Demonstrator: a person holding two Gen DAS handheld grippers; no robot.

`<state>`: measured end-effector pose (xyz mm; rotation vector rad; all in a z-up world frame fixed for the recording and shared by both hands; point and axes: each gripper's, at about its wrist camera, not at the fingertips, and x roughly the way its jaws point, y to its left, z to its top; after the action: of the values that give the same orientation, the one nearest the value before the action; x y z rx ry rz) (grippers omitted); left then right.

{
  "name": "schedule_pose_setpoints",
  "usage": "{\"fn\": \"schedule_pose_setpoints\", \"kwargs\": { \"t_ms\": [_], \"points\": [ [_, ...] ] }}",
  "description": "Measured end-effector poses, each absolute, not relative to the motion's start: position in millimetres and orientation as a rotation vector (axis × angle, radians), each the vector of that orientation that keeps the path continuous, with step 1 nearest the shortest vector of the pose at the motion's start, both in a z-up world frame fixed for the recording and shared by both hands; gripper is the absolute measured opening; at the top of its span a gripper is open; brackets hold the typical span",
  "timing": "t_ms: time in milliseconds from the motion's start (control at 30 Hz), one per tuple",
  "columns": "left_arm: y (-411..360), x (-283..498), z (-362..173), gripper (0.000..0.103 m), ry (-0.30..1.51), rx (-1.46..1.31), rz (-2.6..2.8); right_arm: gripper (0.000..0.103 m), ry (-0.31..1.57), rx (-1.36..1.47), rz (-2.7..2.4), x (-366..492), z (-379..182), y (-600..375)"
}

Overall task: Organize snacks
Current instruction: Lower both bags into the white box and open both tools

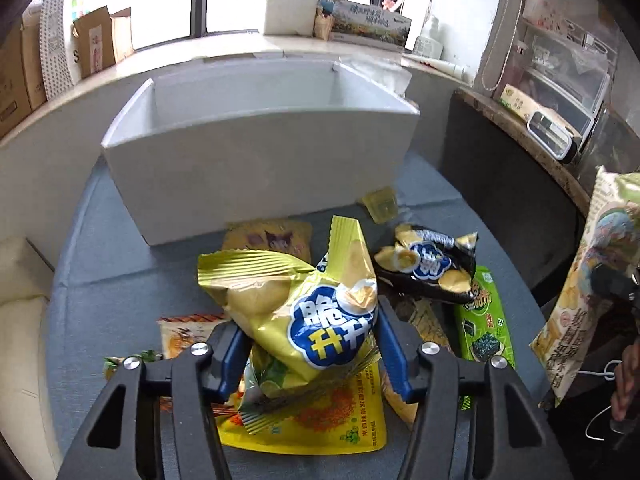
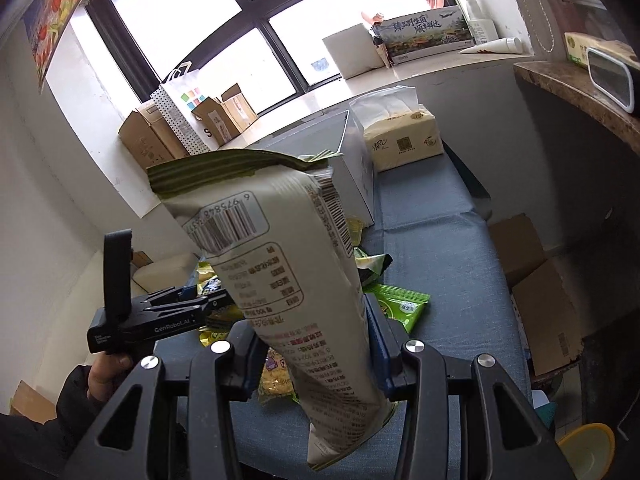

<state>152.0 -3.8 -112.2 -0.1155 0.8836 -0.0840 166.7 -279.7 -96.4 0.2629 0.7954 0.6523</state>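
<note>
My left gripper [image 1: 306, 342] is shut on a yellow chip bag [image 1: 304, 304] and holds it over a pile of snack packets on the blue-grey table [image 1: 100, 264]. An empty white box [image 1: 256, 164] stands just beyond. A black chip bag [image 1: 430, 264] and a green seaweed packet [image 1: 482, 316] lie to the right. My right gripper [image 2: 314, 336] is shut on a tall pale snack bag [image 2: 280, 264], held upright above the table; this bag shows at the right edge of the left wrist view [image 1: 592, 280]. The left gripper shows in the right wrist view [image 2: 192, 304].
A tissue pack [image 2: 400, 136] lies behind the white box [image 2: 356, 184]. Cardboard boxes [image 2: 540, 292] stand on the floor to the right of the table. A windowsill [image 1: 224, 52] with boxes and bottles runs behind. A stone shelf [image 1: 532, 144] holds containers at right.
</note>
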Motion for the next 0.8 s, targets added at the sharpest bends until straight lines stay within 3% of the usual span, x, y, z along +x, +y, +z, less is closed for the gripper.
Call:
{"fn": "schedule_pose_setpoints", "kwargs": {
  "t_ms": [367,800],
  "points": [
    [30,136,-48,0.062,0.753,-0.138,-0.059,0.048,0.766,0.260,0.752,189,-76,-238],
    [89,233,16,0.062,0.657,-0.146,-0.023,0.048,0.671,0.260,0.765,319,-5,-150]
  ]
}}
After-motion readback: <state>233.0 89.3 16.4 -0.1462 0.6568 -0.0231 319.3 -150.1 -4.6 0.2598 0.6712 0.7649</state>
